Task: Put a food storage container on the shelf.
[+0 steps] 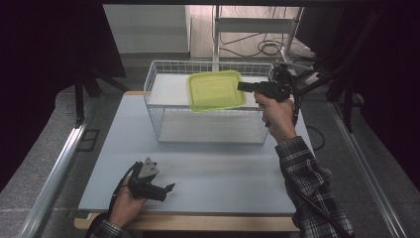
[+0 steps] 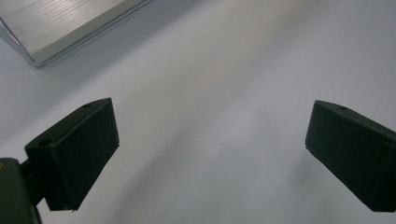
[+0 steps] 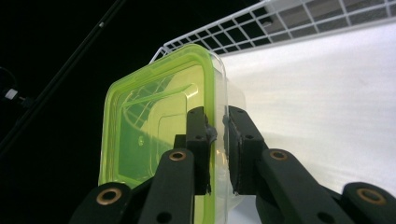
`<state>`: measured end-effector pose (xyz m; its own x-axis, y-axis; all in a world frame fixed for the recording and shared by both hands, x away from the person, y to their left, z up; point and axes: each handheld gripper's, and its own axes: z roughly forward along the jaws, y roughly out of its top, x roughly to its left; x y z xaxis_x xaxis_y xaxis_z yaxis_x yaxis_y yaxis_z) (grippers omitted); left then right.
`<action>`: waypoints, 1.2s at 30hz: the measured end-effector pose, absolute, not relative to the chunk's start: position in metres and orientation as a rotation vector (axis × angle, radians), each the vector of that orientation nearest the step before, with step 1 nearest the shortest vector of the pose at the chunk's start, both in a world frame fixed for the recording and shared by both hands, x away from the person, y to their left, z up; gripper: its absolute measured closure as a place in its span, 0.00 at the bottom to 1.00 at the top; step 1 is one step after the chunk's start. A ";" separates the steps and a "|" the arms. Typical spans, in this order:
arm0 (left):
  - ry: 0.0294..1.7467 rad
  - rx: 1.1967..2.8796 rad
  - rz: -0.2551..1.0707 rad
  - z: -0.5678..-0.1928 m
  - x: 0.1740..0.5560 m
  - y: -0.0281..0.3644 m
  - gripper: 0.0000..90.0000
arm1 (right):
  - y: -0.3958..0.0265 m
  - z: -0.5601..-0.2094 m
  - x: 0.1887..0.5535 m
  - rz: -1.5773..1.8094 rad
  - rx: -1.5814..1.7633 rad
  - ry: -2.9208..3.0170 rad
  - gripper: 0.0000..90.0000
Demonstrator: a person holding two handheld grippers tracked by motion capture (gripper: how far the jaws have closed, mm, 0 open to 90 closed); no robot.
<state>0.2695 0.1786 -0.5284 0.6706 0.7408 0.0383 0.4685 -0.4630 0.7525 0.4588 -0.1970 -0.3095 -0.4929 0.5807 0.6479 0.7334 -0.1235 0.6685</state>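
Observation:
A clear food container with a lime-green lid (image 1: 216, 89) hangs in the air above the white wire basket (image 1: 157, 119). My right gripper (image 1: 242, 86) is shut on its right rim, level and pointing left. In the right gripper view the container (image 3: 154, 126) stands on edge, its rim pinched between the black fingertips (image 3: 201, 140) of the right gripper (image 3: 218, 135). My left gripper (image 1: 170, 188) rests near the table's front left corner, held in a hand, jaws wide apart. In the left gripper view the left gripper (image 2: 210, 140) has nothing but bare tabletop between its pads (image 2: 79, 149).
The wire basket stands at the back middle of the grey table (image 1: 208, 173). A metal rail (image 1: 54, 168) runs along the table's left side, and its corner (image 2: 60, 28) appears in the left gripper view. Cables and a stand (image 1: 257, 39) lie beyond the basket.

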 end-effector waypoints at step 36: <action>0.920 2.150 0.467 -0.529 0.269 0.177 0.03 | -0.176 -0.309 0.488 -1.666 -1.710 -2.127 0.86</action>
